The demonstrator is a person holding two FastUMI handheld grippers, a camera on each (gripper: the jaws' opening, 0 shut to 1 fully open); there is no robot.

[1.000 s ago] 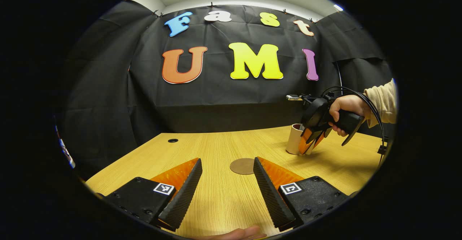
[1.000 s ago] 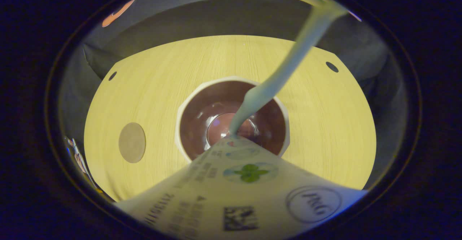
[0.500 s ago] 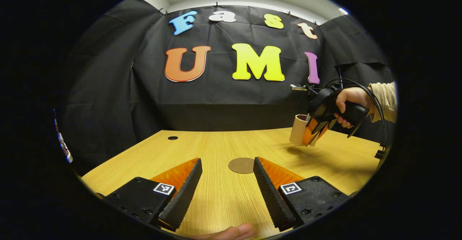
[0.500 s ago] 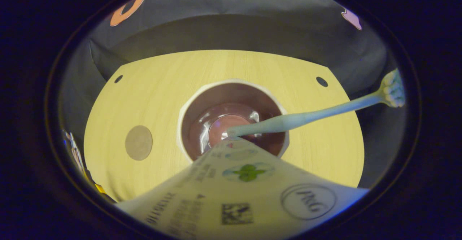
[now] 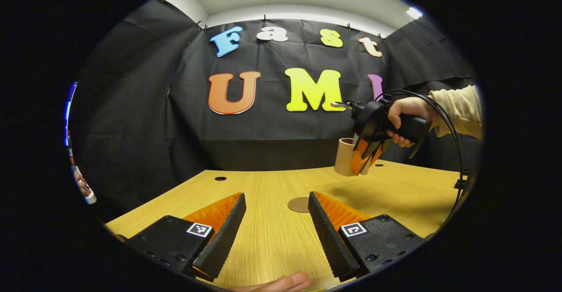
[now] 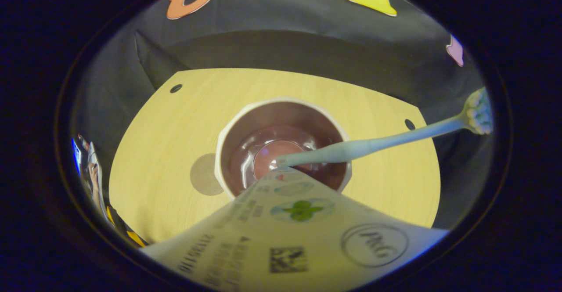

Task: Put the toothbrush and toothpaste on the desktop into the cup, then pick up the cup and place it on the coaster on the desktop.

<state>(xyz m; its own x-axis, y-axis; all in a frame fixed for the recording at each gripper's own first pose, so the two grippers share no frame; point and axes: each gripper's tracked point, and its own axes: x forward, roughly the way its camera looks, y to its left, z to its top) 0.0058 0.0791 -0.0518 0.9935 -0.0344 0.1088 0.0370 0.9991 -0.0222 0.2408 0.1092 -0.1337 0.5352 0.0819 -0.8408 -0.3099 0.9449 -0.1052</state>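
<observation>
Both loading steps look done: in the right gripper view the pale blue-green plastic toothbrush (image 6: 377,140) is leaning in the cream cup with the dark brown glossy inside (image 6: 283,145), its bristled head sticking out past the rim to the right, and the white printed toothpaste tube (image 6: 298,235) is standing in the cup too, its flat end rising toward the camera. What is left, as I judge it, is the placing. In the left gripper view the right gripper (image 5: 364,158), held by a hand (image 5: 401,118) in a beige sleeve, is clamping the cup (image 5: 344,156) by its side and holding it in the air over the far right part of the light wooden counter (image 5: 263,230). The round brown coaster (image 5: 299,204) is lying flat on the counter, near and to the left of the cup; in the right gripper view it is peeking out (image 6: 203,175) from just beside the cup's left rim. The left gripper (image 5: 275,228) is sitting idle low over the near edge of the counter, its fingers spread wide with nothing between them. The cup needs to travel over the coaster and come down squarely on it.
</observation>
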